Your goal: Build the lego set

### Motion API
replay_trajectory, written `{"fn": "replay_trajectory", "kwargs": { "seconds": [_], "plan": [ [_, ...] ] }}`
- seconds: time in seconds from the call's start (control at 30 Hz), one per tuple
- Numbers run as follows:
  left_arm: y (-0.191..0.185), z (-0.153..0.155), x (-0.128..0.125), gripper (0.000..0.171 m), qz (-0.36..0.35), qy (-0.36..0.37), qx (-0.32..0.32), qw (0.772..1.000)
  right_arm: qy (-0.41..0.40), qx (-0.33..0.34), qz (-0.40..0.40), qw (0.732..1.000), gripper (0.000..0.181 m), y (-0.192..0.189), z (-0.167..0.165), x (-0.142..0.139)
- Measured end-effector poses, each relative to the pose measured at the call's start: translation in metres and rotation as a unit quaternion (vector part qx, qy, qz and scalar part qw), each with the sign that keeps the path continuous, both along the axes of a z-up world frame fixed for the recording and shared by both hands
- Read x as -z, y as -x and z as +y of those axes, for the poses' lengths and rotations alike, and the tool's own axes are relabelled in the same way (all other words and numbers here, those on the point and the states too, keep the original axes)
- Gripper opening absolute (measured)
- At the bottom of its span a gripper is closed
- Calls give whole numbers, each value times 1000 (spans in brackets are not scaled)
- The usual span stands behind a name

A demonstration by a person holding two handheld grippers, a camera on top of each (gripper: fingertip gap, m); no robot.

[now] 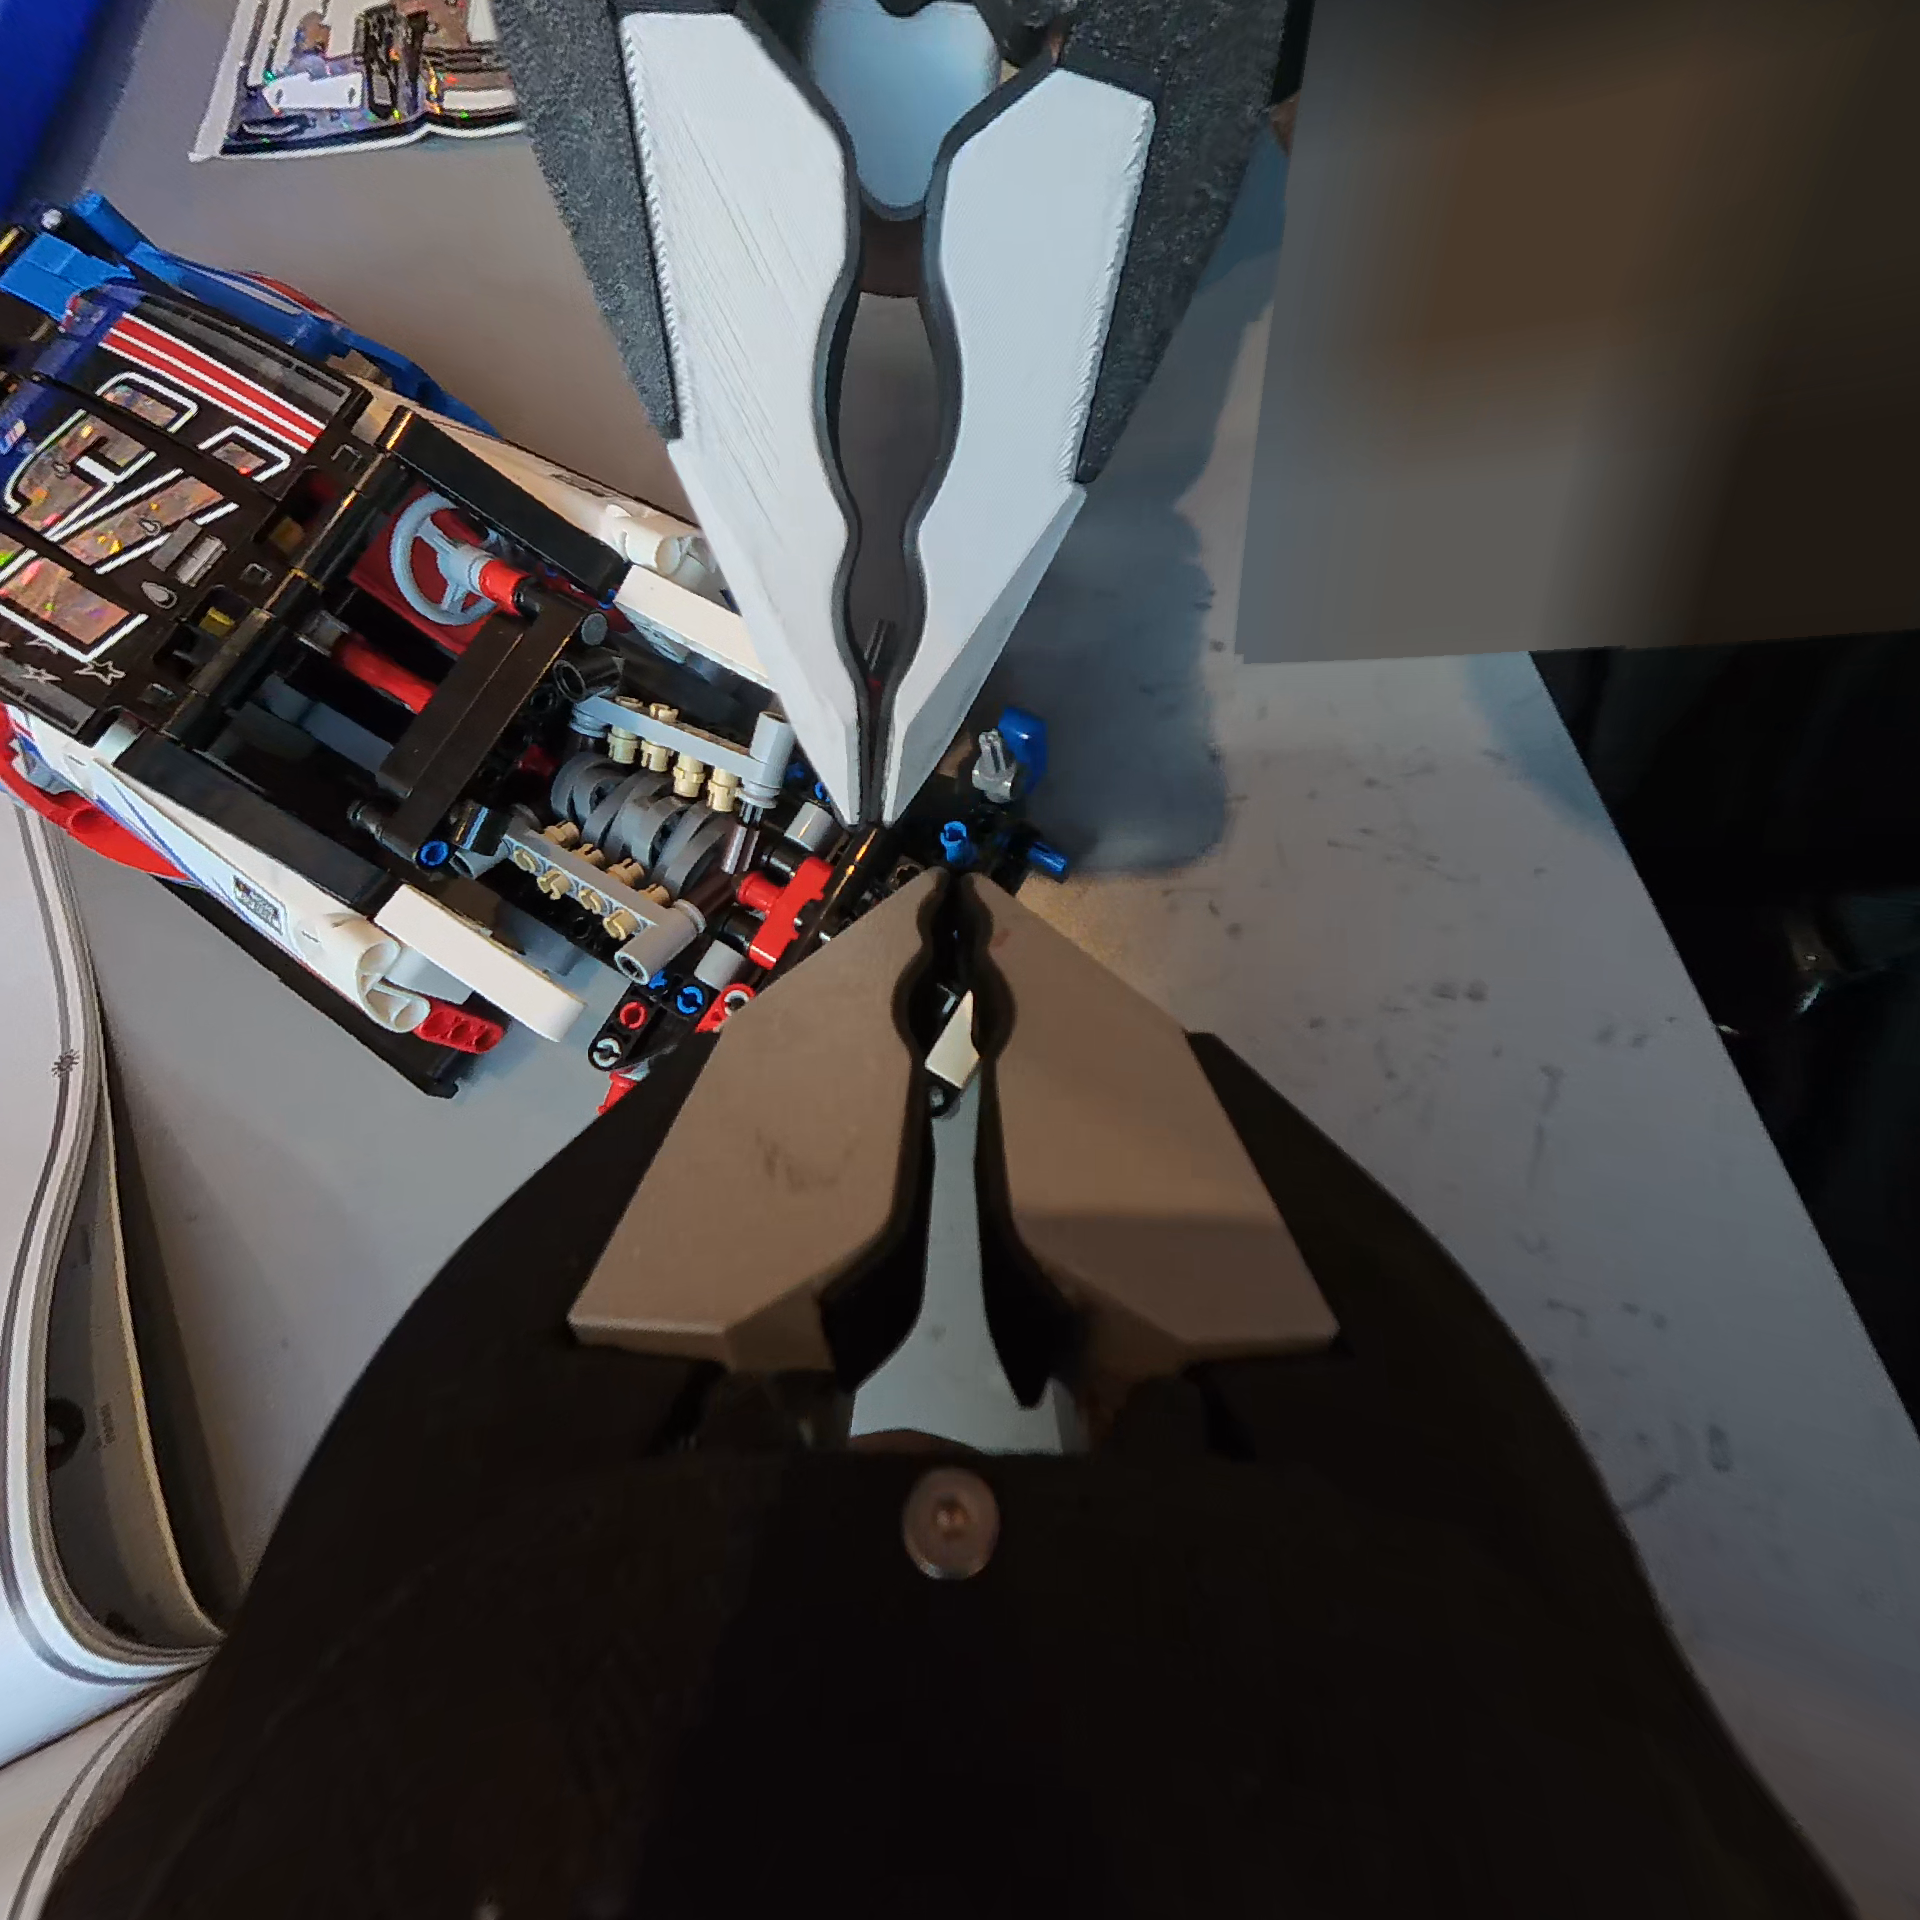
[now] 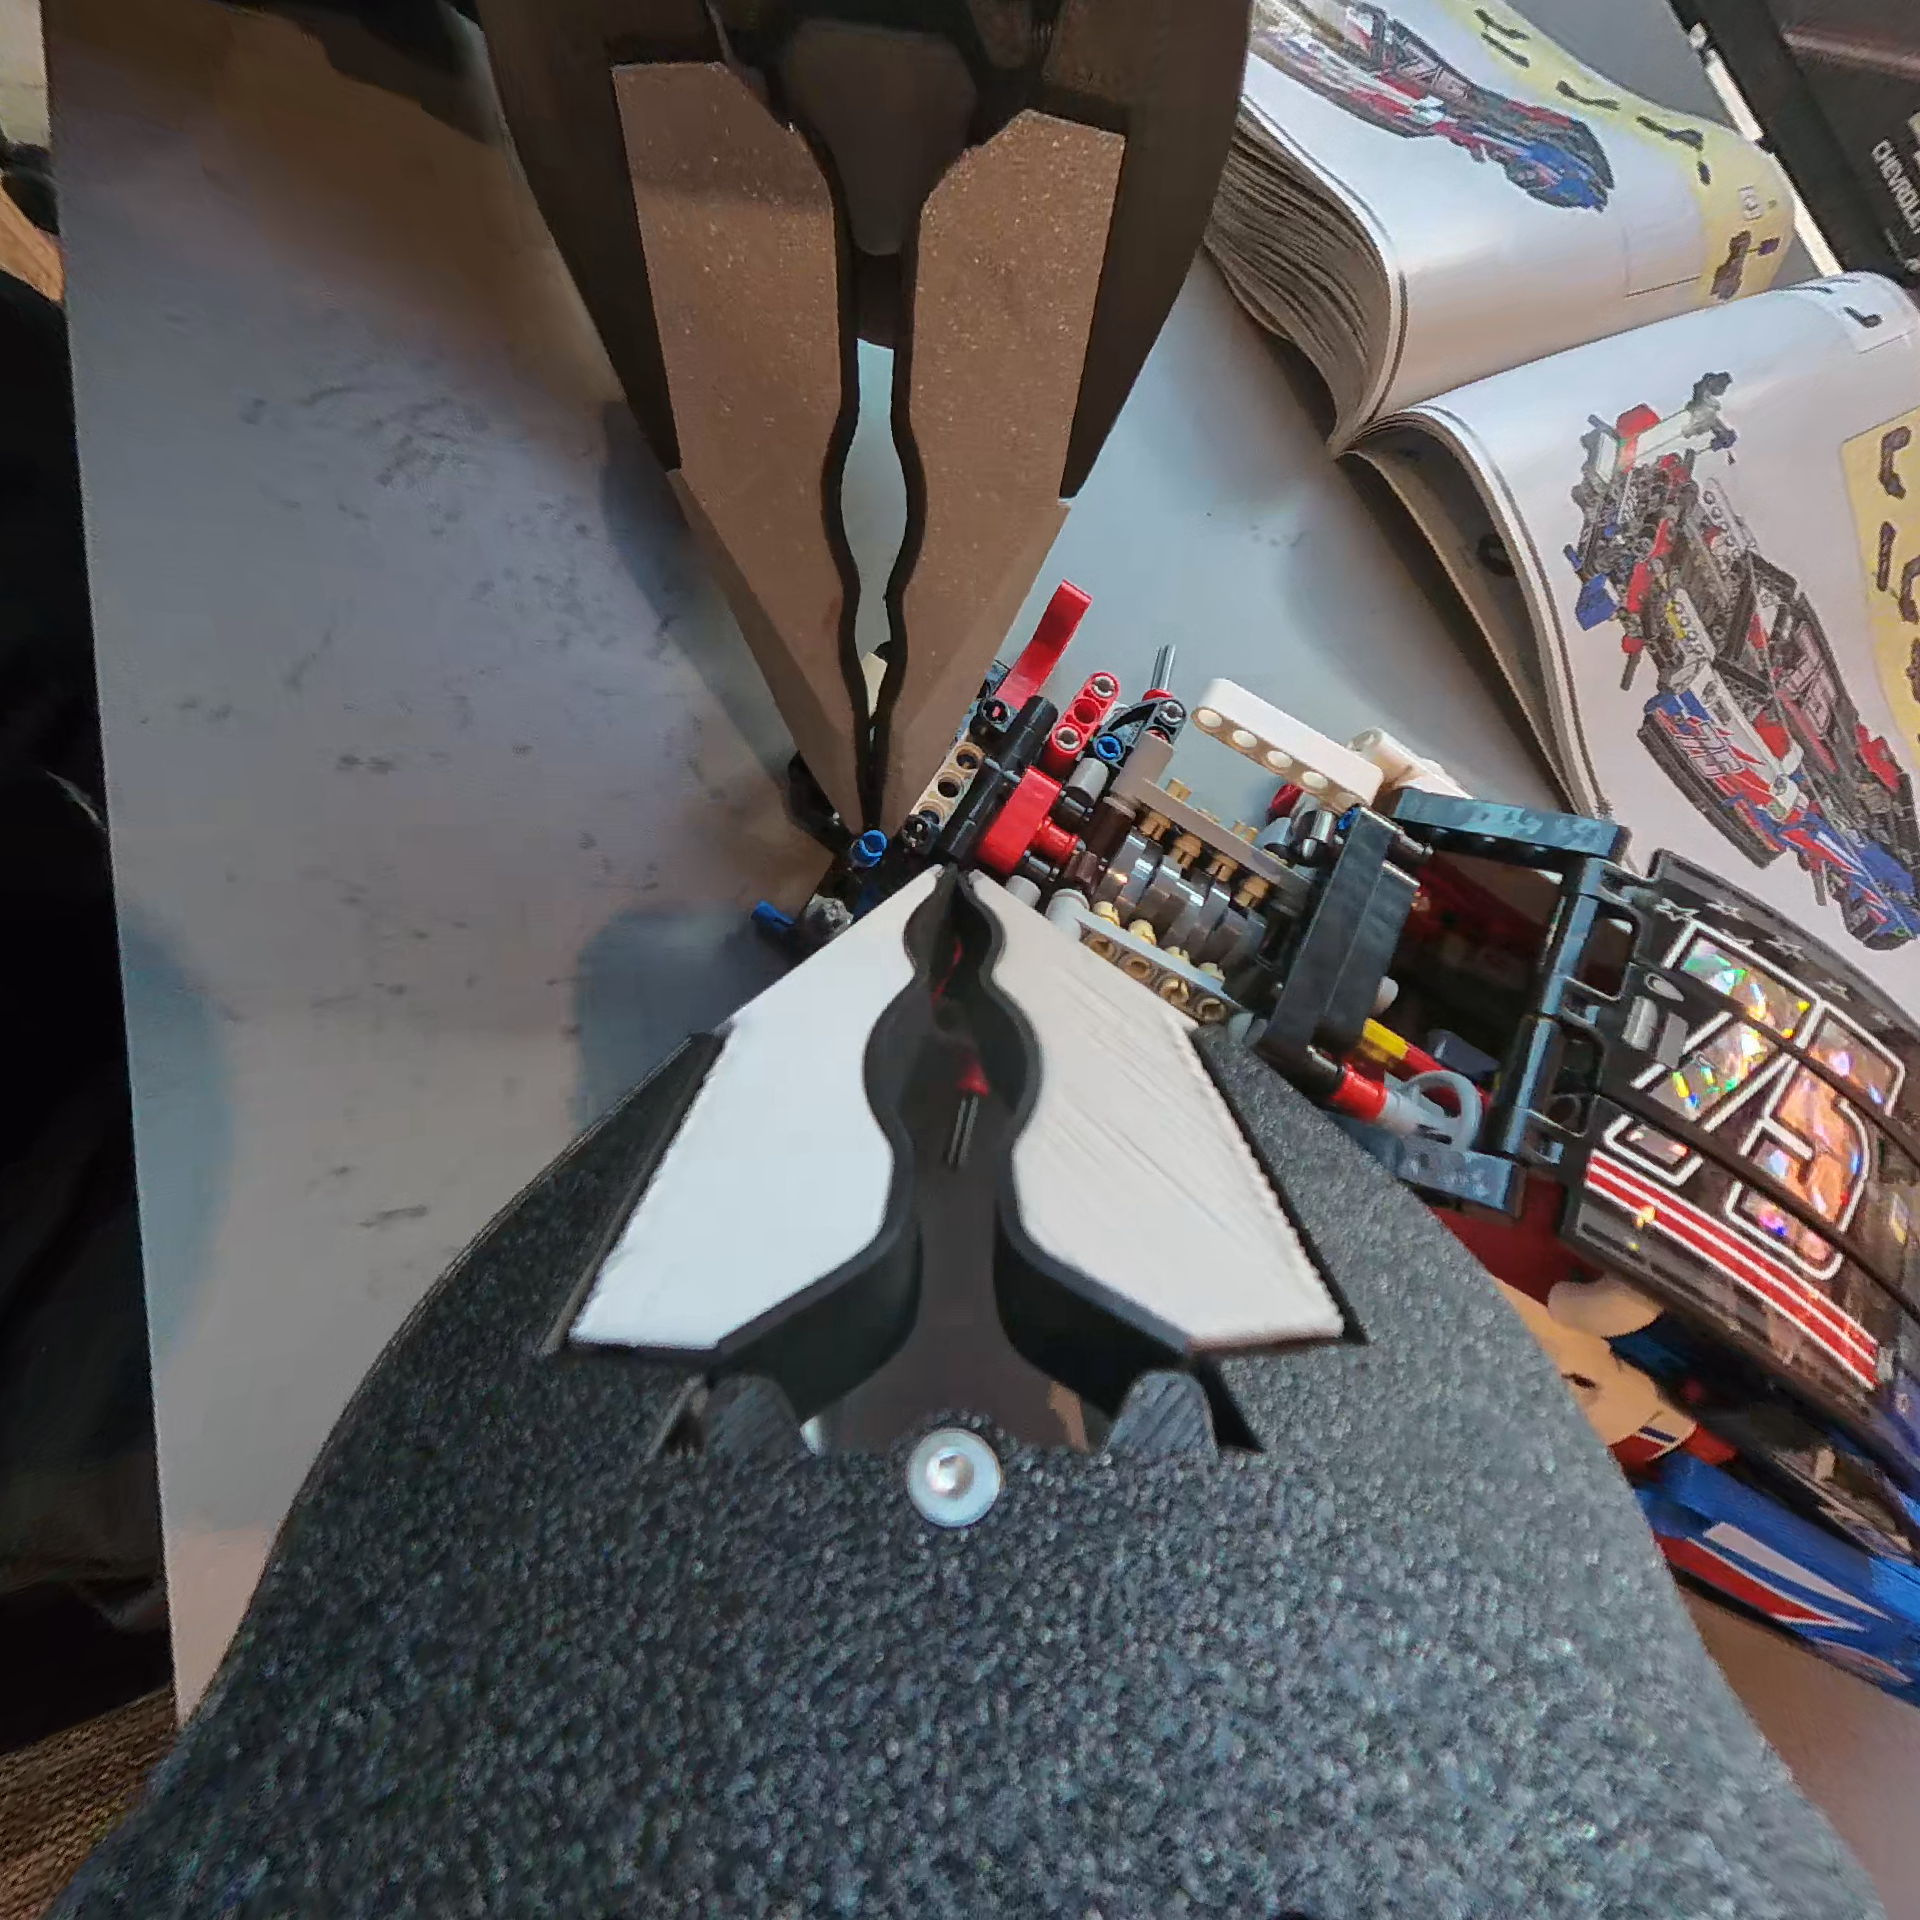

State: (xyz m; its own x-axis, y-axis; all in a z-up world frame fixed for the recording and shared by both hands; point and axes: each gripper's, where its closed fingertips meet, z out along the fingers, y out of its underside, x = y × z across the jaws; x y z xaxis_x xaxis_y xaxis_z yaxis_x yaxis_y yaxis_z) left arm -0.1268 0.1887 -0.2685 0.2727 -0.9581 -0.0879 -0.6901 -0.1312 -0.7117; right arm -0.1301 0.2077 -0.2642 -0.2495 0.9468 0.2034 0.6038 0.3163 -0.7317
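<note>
1. Left gripper (image 1: 948,883): dark body with tan fingers (image 1: 821,1091). Its jaws are together at the tips, clamped on the front end of the lego car (image 1: 343,665); a small white and black part of the model shows in the narrow gap behind the tips.

2. Right gripper (image 2: 948,883): grainy dark body with white fingers (image 2: 1132,1122). Its jaws are together, gripping a thin black and red rod (image 2: 966,1091) at the same front end of the car (the rod shows in the slit between the fingers).

3. The two grippers meet tip to tip over the nose of the car, coming from opposite sides.

4. Lego car: lies on the grey desk (image 1: 1403,935), half built. The grey engine block (image 1: 644,810) with tan pins is bare, just behind the gripped nose. Further back sit a grey steering wheel (image 1: 442,556) and a black roof panel (image 1: 135,499) with shiny stickers and red and white stripes.

5. Printed matter: an open instruction booklet (image 2: 1621,540) lies beyond the car, its pages showing drawings of the model. A sticker sheet (image 1: 364,83) lies at the far edge of the desk. Lettering is present on the stickers and pages; not transcribed.

6. Desk surface: scuffed with dark marks.
</note>
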Motion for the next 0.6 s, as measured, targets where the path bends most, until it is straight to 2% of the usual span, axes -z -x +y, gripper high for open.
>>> {"fn": "replay_trajectory", "kwargs": {
  "seconds": [0.17,0.37,0.47,0.6],
  "plan": [
    [0,0,0,0,-2,2,-8,1000,-3,8,5,1000,0,0,1,-1],
    [0,0,0,0,4,-7,-3,1000,106,41,66,991,5,-11,-7,-24],
    [0,0,0,0,-1,1,-2,1000,113,79,62,988,15,-24,-7,-16],
    [0,-2,1,0,-12,4,1,1000,133,103,77,983,15,-30,-18,-12]
  ]
}}
